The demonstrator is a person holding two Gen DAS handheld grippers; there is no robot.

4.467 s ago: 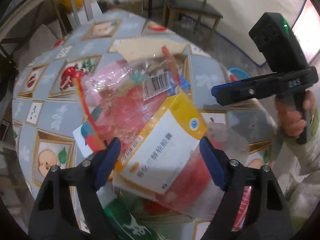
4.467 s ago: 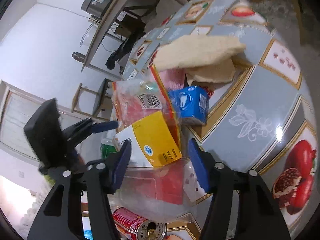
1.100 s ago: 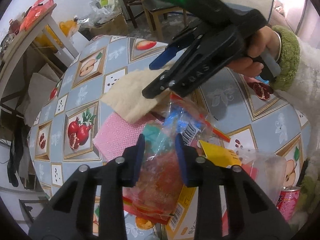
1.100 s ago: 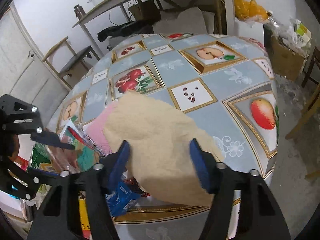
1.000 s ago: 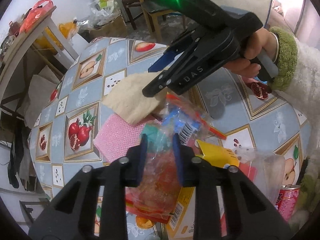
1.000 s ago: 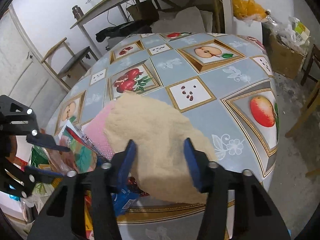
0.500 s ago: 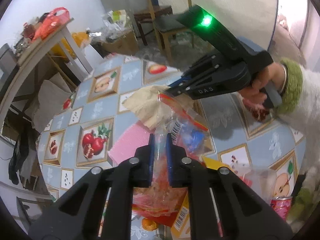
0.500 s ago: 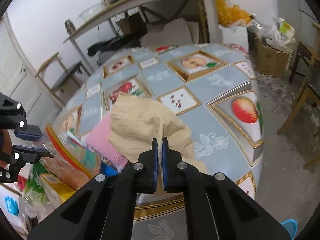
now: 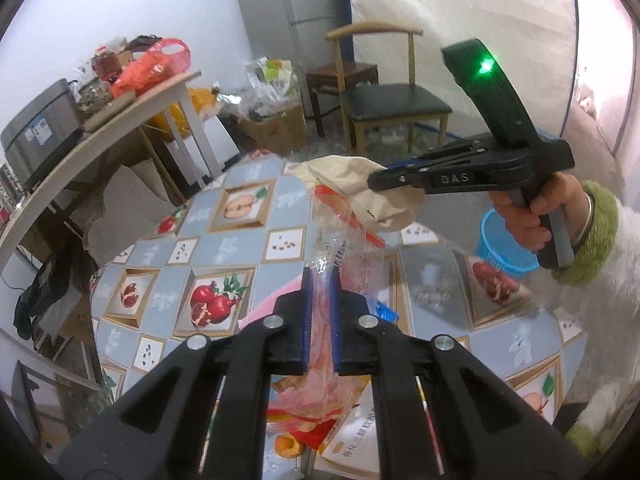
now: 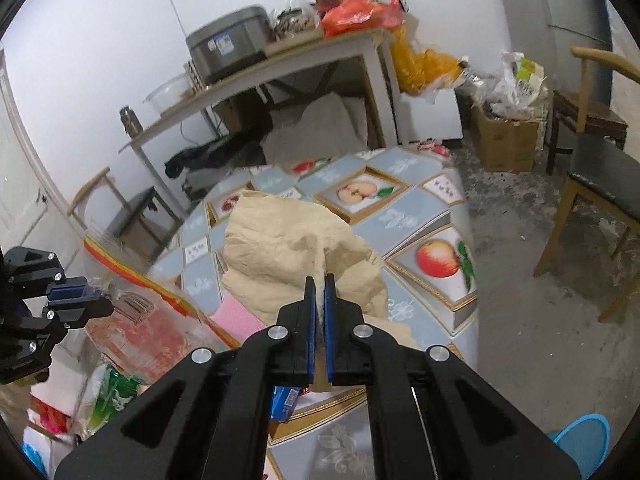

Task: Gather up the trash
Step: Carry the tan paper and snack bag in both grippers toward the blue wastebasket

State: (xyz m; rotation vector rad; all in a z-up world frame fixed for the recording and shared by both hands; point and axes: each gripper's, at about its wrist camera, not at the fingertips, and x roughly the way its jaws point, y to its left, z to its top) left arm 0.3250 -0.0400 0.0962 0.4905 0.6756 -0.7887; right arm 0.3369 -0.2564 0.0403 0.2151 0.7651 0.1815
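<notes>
We have the left gripper clamped on a clear plastic bag lifted above the table. Our right gripper is pinched onto crumpled tan paper, also above the table. A blue basket, probably a bin, sits beyond the table's edge.

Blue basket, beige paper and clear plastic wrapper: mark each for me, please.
blue basket [image 9: 505,249], left wrist view, on its ribbed side wall.
beige paper [image 10: 288,248], right wrist view, on its crumpled upper face.
clear plastic wrapper [image 9: 340,240], left wrist view, on the film above the jaws.
</notes>
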